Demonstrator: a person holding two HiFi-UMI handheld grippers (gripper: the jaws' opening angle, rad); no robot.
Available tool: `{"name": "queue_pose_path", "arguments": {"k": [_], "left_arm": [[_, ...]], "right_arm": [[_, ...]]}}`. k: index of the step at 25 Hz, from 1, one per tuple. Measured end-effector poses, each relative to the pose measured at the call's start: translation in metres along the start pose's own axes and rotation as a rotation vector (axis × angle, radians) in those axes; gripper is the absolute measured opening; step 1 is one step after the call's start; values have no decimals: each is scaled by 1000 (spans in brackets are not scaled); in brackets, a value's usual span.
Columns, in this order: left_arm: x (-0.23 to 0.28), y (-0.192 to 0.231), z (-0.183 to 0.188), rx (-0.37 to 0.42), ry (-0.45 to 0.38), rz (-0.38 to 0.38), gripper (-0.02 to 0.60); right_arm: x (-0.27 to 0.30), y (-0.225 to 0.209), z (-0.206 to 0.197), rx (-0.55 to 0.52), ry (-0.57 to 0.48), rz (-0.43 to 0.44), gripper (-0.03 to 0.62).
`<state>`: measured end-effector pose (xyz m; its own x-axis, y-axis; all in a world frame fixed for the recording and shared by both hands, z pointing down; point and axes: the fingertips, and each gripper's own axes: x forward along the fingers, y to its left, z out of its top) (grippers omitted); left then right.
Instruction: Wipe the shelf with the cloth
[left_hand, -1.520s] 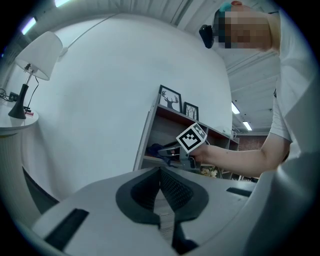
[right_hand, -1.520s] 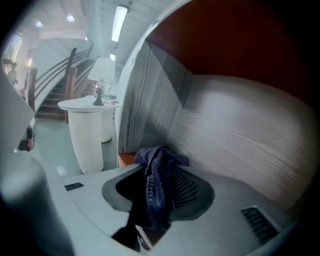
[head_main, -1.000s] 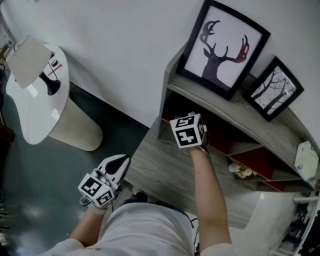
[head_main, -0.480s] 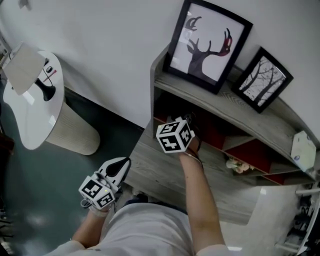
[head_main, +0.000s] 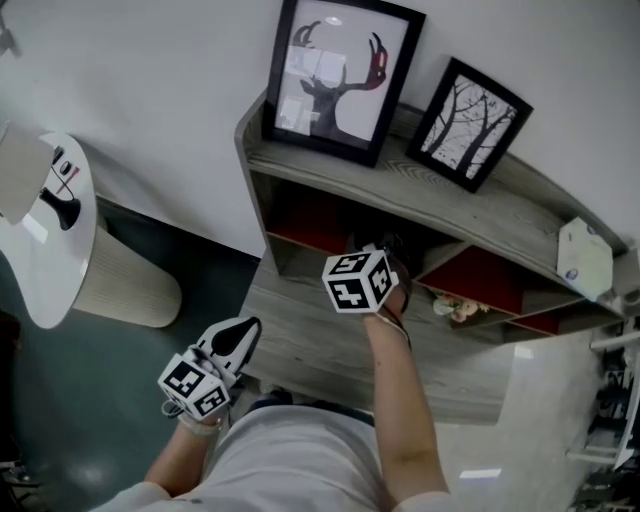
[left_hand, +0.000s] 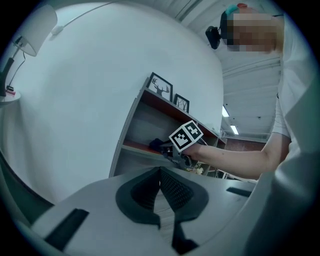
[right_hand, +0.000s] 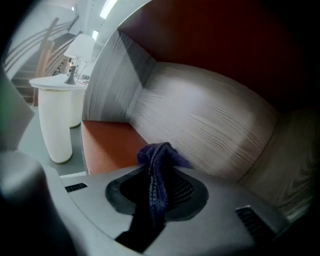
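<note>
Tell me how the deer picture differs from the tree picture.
The deer picture is larger than the tree picture. It shows an antlered head with a red touch; the tree picture shows bare black branches. The deer picture stands nearer the shelf's left end, the tree picture to its right. Both have black frames.

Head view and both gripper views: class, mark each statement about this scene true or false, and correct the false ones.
1. The right gripper clamps a dark blue cloth. True; its jaws have just been closing on it.
2. The left gripper holds a sponge. False: its jaws are together with nothing between them.
3. A black-framed deer picture and a black-framed tree picture stand on top of the grey wooden shelf unit. True.
4. The right gripper hovers over the floor. False: it reaches into the unit's red-backed compartment.
</note>
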<state>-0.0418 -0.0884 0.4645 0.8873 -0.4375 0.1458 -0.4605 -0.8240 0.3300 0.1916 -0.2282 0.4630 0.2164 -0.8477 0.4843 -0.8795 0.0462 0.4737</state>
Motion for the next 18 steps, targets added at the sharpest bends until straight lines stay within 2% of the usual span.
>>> {"name": "queue_pose_path", "arguments": {"k": [4, 18], "left_arm": [[11, -9, -2, 5, 13, -51, 15], [16, -1, -2, 13, 50, -168, 15]], "right_arm": [[-7, -19, -17, 33, 30, -55, 83], [-34, -27, -39, 106, 117, -219, 81]]}}
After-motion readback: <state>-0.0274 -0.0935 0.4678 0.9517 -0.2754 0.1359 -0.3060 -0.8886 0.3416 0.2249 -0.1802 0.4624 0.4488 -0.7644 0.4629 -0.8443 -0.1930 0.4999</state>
